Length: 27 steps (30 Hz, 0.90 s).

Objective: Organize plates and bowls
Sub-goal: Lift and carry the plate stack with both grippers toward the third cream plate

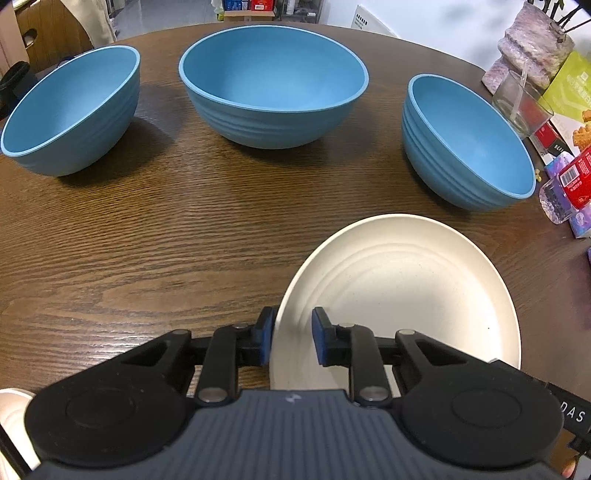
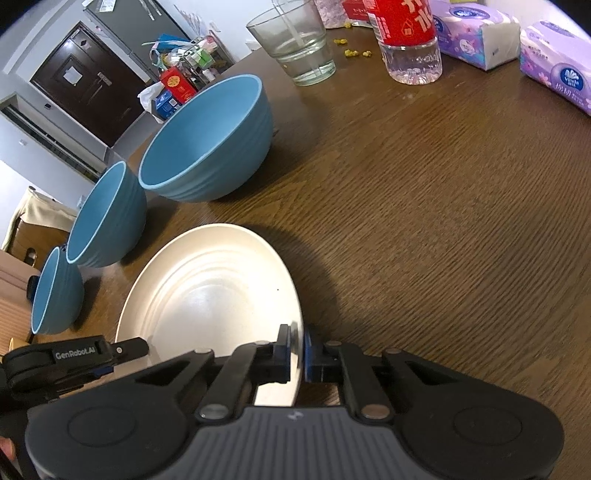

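Observation:
A white ridged plate point(image 1: 399, 291) sits at the near right of the brown wooden table point(image 1: 147, 240). My left gripper point(image 1: 293, 332) straddles its left rim, one pad outside and one over the inner slope, closed on it. In the right wrist view my right gripper point(image 2: 297, 350) is shut tight on the opposite rim of the white plate point(image 2: 210, 291). The left gripper point(image 2: 136, 347) shows there at the plate's far side. Three blue ribbed bowls stand empty in a row beyond: one on the left point(image 1: 74, 110), a big one point(image 1: 273, 81) in the middle, and one on the right point(image 1: 469, 140).
A drinking glass point(image 2: 295, 40), a red-labelled bottle point(image 2: 406, 37) and purple tissue packs point(image 2: 476, 33) crowd the table's right side. A pink vase point(image 1: 528, 48) and snack boxes point(image 1: 569, 92) stand behind the right bowl. A bare stretch of wood point(image 2: 443, 221) lies right of the plate.

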### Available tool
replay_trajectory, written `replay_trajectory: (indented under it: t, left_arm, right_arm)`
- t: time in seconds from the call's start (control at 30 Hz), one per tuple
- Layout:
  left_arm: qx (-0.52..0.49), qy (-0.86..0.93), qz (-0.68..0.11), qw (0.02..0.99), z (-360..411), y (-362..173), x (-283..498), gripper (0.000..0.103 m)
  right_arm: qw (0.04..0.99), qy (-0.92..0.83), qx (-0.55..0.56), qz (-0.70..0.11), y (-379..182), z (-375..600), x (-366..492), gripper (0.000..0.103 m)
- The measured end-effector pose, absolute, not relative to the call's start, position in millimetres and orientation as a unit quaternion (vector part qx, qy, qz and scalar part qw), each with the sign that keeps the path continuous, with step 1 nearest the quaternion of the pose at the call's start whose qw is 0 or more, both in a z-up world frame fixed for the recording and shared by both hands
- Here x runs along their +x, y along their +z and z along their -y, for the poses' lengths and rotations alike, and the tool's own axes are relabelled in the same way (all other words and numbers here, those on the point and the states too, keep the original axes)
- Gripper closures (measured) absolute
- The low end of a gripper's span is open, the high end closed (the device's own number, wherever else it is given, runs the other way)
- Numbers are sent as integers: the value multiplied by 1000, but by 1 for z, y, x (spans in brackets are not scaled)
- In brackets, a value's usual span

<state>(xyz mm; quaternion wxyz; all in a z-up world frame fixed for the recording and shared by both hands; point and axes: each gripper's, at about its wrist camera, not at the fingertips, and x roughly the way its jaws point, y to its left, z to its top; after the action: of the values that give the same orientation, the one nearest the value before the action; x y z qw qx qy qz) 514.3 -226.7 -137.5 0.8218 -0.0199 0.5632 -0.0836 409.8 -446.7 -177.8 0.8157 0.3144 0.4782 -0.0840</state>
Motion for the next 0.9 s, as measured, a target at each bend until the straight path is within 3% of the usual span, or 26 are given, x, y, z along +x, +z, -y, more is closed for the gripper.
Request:
replay_trajectory:
  t: [0.9]
  left_arm:
    - [-17, -85, -523, 848, 226, -100, 457, 81]
  right_arm:
    - [844, -75, 295, -441, -151, 445, 363, 97]
